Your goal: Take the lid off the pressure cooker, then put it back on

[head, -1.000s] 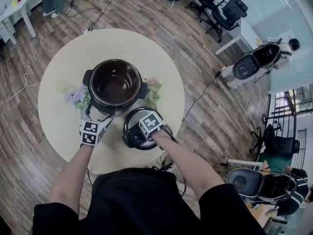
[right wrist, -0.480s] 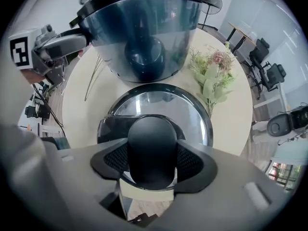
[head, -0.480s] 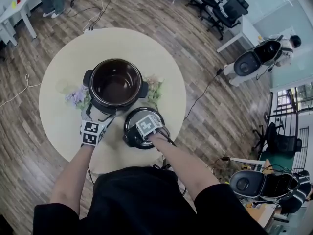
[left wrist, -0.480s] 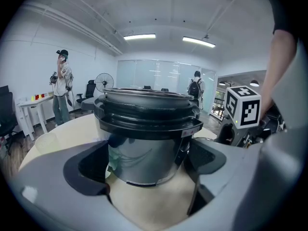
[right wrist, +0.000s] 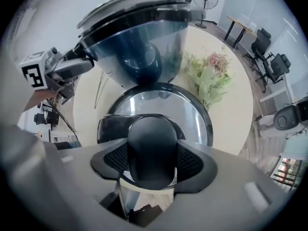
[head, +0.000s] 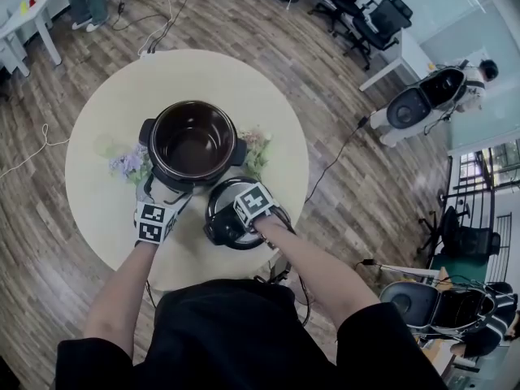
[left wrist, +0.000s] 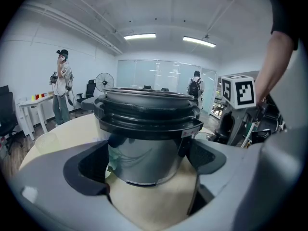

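The open pressure cooker pot (head: 193,143) (left wrist: 144,119) stands in the middle of the round table (head: 106,112). Its steel lid (head: 221,218) (right wrist: 192,114) is beside it, toward the table's near edge. My right gripper (head: 240,218) (right wrist: 153,160) points straight down and is shut on the lid's black knob (right wrist: 151,138), with a pad pressing each side. Whether the lid rests on the table I cannot tell. My left gripper (head: 166,187) (left wrist: 148,154) is at the pot's near-left side, jaws wide apart, with the pot just ahead of the fingertips and bare table between the pads.
Artificial flowers (head: 128,161) (right wrist: 209,76) lie on both sides of the pot. The lid is close to the table's near edge (head: 244,260). On the wooden floor to the right are a cable (head: 333,162), office chairs (head: 370,15) and a person with equipment (head: 439,92).
The right gripper with the lid shifted slightly toward the pot and back again. The left gripper and the pot stayed put.
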